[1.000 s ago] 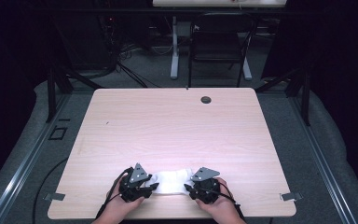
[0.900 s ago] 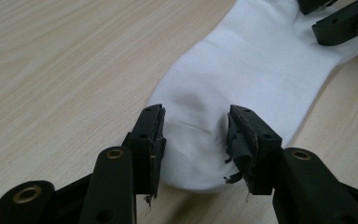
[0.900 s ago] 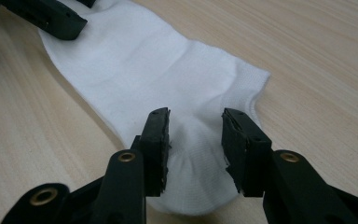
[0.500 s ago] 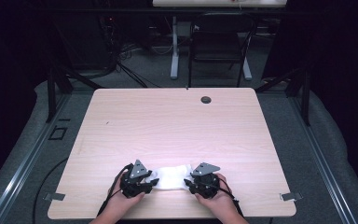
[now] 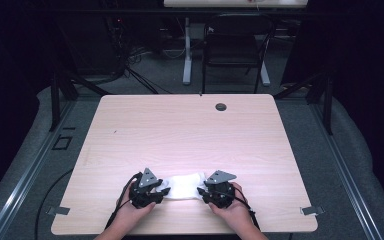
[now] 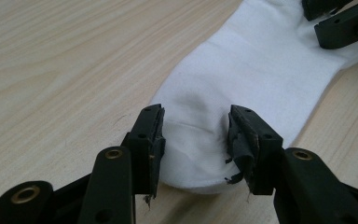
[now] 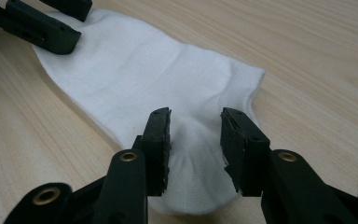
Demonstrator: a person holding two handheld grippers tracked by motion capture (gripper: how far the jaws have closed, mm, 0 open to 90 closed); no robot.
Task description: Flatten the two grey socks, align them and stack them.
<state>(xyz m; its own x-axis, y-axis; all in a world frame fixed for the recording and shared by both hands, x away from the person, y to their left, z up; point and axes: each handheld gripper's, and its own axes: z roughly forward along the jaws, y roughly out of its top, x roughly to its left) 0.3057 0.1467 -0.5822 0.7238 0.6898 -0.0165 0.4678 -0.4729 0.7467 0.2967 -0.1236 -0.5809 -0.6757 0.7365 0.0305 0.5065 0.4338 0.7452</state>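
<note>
Both ends of the white sock sit tucked under the grippers, and the person's forearms run off the bottom edge.

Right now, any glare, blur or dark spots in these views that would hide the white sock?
High view: the white fabric sock is blown out to a featureless patch, the light wooden table is evenly lit, and the surroundings are nearly black. Left gripper view: sock weave and creases are sharp and the near jaw bases soft. Right gripper view: the sock is crisp with soft shadows and no glare.
</note>
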